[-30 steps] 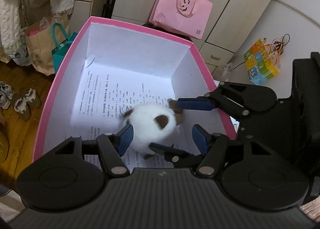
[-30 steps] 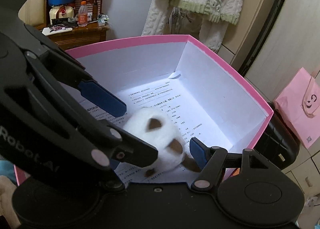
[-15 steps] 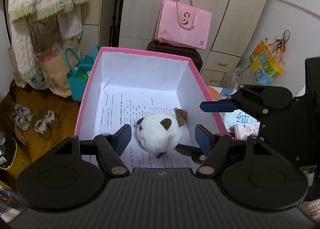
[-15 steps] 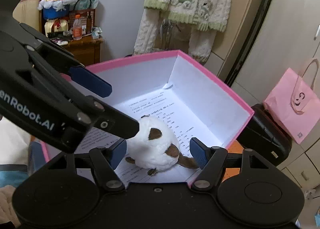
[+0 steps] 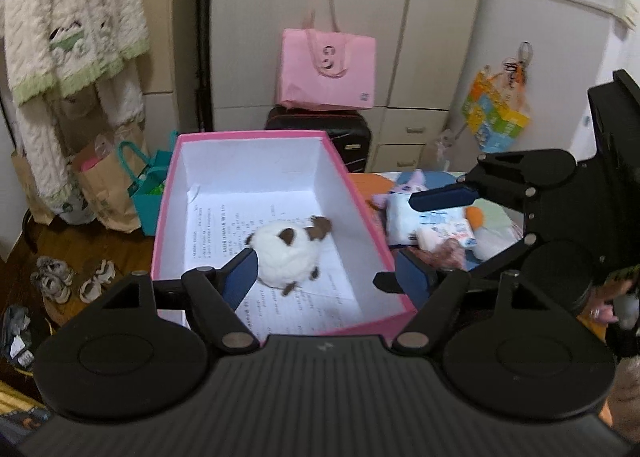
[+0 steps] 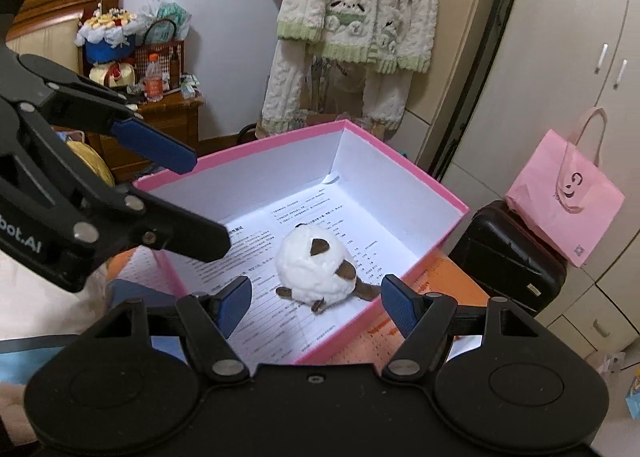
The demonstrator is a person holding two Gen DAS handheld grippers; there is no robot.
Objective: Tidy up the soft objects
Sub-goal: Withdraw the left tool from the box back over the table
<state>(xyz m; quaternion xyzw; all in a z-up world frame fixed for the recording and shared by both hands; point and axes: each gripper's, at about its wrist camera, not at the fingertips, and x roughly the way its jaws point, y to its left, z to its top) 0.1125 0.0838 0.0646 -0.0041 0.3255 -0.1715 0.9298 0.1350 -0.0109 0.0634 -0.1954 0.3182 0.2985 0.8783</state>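
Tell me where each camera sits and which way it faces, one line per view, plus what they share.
Left wrist: on the left claw, jaws opening and empty, facing down over the pink box toward wardrobe doors; the right claw shows at right.
Right wrist: on the right claw, open, facing down into the box toward a hanging sweater; the left claw crosses at left.
Shared: box, white plush toy on printed paper, pink bag.
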